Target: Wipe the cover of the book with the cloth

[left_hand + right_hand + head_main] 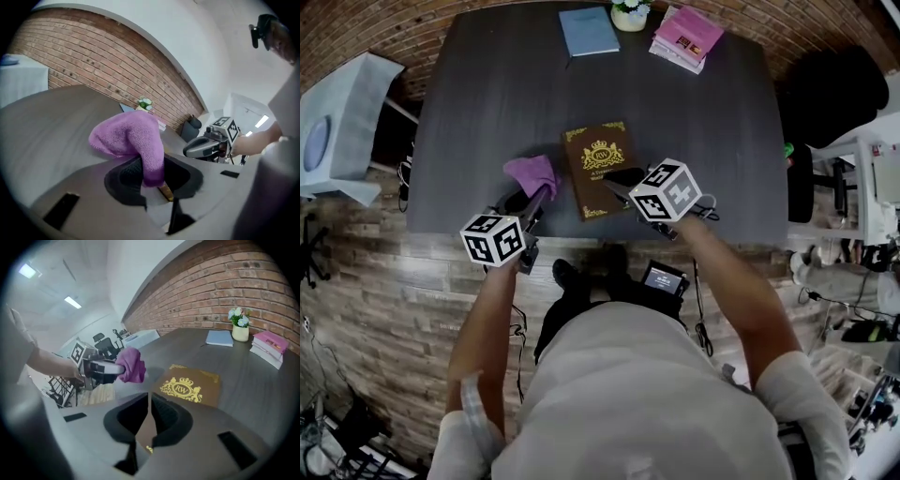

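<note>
Jaws clamped on a fold of the purple cloth, the left gripper holds it bunched just beside the left edge of the gold-crested book, which lies flat near the front of the dark table. The right gripper, jaws drawn together on nothing, sits over the book's near right part, seemingly to steady it; the wipe looks about to start, calling for the cloth to be lowered onto the cover and swept across

Left gripper, right gripper: both closed
</note>
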### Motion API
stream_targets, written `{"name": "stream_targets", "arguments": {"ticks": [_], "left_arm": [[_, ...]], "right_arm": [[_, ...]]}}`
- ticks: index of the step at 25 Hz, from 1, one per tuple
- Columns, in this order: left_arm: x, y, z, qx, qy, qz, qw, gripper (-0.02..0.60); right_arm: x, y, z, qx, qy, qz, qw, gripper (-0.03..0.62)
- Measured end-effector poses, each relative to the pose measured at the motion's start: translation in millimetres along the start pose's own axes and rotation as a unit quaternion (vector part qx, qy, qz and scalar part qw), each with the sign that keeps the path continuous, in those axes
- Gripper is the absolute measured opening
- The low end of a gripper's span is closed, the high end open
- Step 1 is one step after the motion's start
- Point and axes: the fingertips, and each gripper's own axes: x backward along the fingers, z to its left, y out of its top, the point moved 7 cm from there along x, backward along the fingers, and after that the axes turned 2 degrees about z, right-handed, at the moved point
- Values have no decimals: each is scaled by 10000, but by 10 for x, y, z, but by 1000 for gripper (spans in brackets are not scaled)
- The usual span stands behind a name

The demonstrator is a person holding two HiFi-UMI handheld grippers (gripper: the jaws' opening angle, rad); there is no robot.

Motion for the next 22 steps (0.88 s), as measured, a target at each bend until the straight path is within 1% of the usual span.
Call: {"name": "stream_targets", "arguments": {"ticks": [4,8,12,14,17,22], "left_arm": [[-124,112,138,-391,344,215,9984,103],[-305,227,244,-776,596,440,9942,103],[-500,345,346,-1143,774,633,9884,103],[-600,410,415,-1314,907,723,9845,103],[-774,506,495,-1644,1102,959,9755,103],[-1034,598,567,-2259,1323,1488,9536,103]], "right_arm": [[-121,-183,-136,-126,-334,470,9983,21],[-201,-321,-258,-112,-736,929,9929,17],[-218,-348,-293,-360,-734,1011,9915,14],[-227,-341,-293,-390,-705,1041,9913,14],[-235,-335,-298,-347,-667,1139,9906,14],[-238,-323,-311,-370,-609,1195,9903,14]]}}
